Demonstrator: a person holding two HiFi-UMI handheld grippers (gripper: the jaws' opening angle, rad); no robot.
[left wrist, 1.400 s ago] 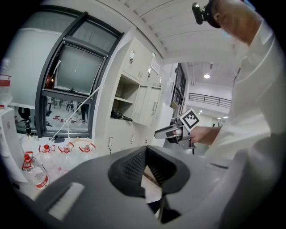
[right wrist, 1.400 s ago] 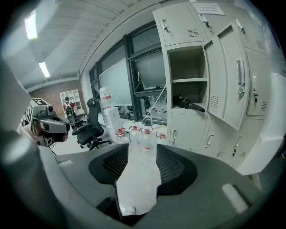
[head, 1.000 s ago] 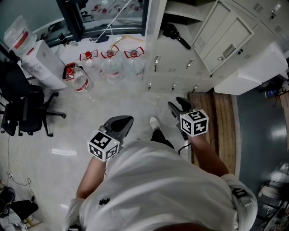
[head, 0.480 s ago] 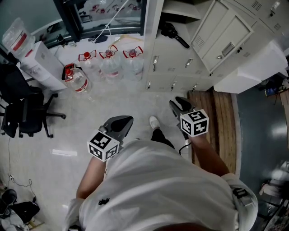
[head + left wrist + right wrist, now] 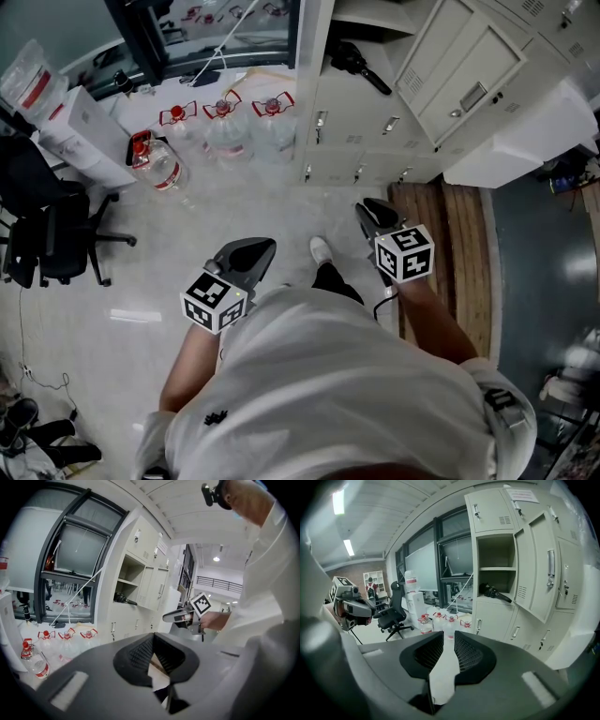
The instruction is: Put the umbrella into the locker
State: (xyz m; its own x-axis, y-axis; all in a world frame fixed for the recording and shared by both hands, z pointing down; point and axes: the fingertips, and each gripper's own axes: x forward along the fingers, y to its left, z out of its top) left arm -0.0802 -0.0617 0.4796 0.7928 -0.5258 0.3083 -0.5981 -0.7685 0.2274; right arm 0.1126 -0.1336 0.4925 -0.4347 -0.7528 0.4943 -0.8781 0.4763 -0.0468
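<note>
Black and folded, the umbrella [image 5: 361, 67] lies inside the locker [image 5: 322, 56], on the open compartment's floor near its front edge. The door [image 5: 469, 80] stands open. The placing looks done; perhaps only closing the door remains. The right hand-held gripper [image 5: 374, 215] has just been closing, its jaws together on nothing. The left hand-held gripper [image 5: 251, 253] is likewise closed and empty.

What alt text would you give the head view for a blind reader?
From above, a person in a white shirt holds two empty grippers toward pale lockers: the left gripper shut, the right gripper with jaws that have just been closing. A black umbrella lies in the open locker.
</note>
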